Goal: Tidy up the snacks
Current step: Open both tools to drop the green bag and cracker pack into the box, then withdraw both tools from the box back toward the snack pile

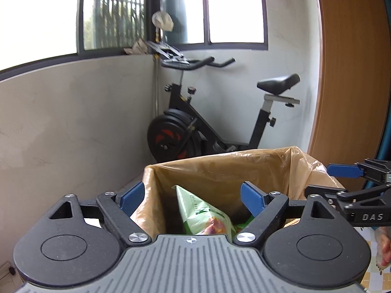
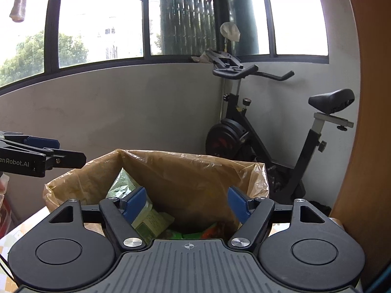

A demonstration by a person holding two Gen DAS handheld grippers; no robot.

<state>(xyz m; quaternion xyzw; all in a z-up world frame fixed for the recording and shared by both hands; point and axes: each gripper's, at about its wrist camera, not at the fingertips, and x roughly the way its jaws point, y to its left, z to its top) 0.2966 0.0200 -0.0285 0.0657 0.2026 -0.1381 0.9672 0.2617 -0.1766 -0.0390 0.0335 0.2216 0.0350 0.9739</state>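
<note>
A container lined with a tan plastic bag (image 1: 220, 171) (image 2: 185, 171) stands in front of both grippers. Inside it a light green snack bag (image 1: 202, 212) (image 2: 146, 217) leans upright, with more green and orange packets (image 2: 207, 233) at the bottom. My left gripper (image 1: 193, 197) is open above the near rim, its blue pads apart and nothing between them. My right gripper (image 2: 187, 204) is likewise open over the bag, pads clear of the snacks. Each gripper shows at the edge of the other's view: the right gripper (image 1: 347, 178) to the right, the left gripper (image 2: 48, 153) to the left.
A black exercise bike (image 1: 210, 122) (image 2: 268, 134) stands behind the container against a grey wall under windows. A brown wooden panel (image 1: 352, 73) rises on the right. A person's hand (image 1: 385, 246) shows at the lower right of the left wrist view.
</note>
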